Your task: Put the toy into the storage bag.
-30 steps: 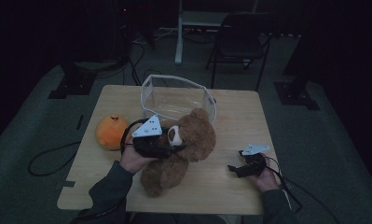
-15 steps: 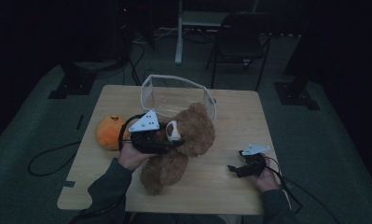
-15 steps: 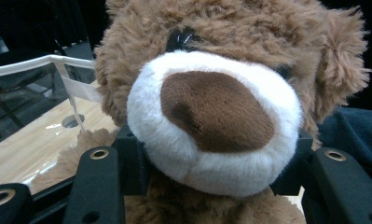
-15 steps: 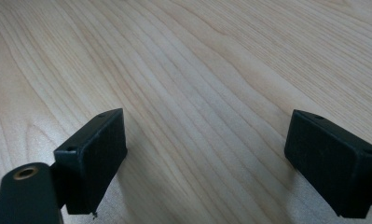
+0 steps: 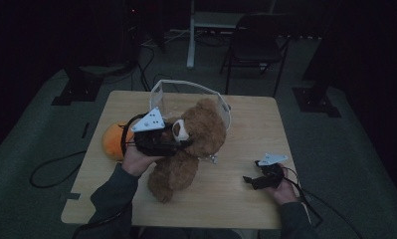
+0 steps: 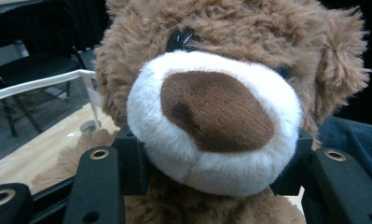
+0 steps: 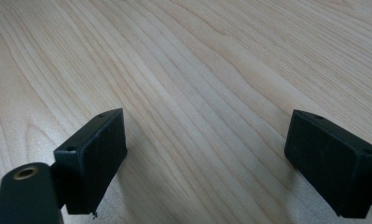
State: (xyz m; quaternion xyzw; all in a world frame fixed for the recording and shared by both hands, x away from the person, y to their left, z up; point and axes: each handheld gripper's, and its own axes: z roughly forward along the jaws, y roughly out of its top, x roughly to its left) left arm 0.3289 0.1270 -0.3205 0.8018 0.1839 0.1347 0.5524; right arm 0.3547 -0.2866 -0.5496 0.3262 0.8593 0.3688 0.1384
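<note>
High view puts the fluffy brown teddy bear (image 5: 193, 144) with its white muzzle at frame centre, clamped at the snout by the left gripper (image 5: 178, 143), while the right gripper (image 5: 248, 180) rests wide open lower right.

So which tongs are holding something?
The left tongs: their jaws squeeze the teddy bear by its white muzzle. The right tongs are open with just bare table between them.

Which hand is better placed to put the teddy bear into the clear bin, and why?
Left. The left gripper already clamps the teddy bear by its snout beside the clear bin; the right gripper rests open and empty.
</note>
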